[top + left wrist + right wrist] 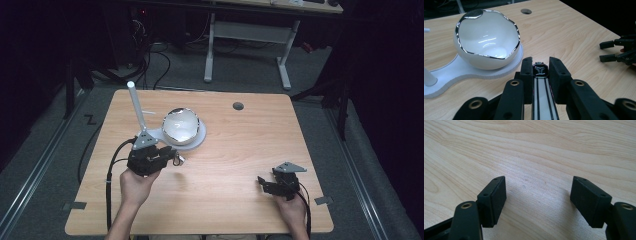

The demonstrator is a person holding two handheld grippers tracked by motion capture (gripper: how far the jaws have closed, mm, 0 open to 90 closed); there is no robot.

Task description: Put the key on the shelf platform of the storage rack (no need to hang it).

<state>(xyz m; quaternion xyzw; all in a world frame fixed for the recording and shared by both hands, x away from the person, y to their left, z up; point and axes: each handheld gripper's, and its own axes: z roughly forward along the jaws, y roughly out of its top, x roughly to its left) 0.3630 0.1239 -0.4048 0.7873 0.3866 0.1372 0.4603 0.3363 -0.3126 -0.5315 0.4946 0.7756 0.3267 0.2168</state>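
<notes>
Left gripper [540,65] clenched on a small object [540,70]: a dark faceted head with a white strip lined in black running back toward the camera, seen in the left gripper view; kind of object not clear. In the high view, only a small shiny tip [180,159] poking past the same gripper [170,156], just beside the stand's base. Right gripper [537,197] released, jaws spread wide over bare wooden table [544,150], nothing between them; in the high view resting at the near right of the table [240,150], gripper [263,182] in the person's right hand [292,207], well apart from the left one.

Just beyond the left jaws, a white egg-shaped bowl [487,40] with a wavy silver rim, tilted toward the camera, glossy inside, seated on a flat white stand [456,72]. From above, bowl [180,125] near the table's middle-left, with an upright white post [136,106] rising from the stand's left end; post cut off in the left gripper view. Round dark cable hole [238,106] farther back. Person's left hand [137,182] under the left gripper, cable trailing off the near edge
</notes>
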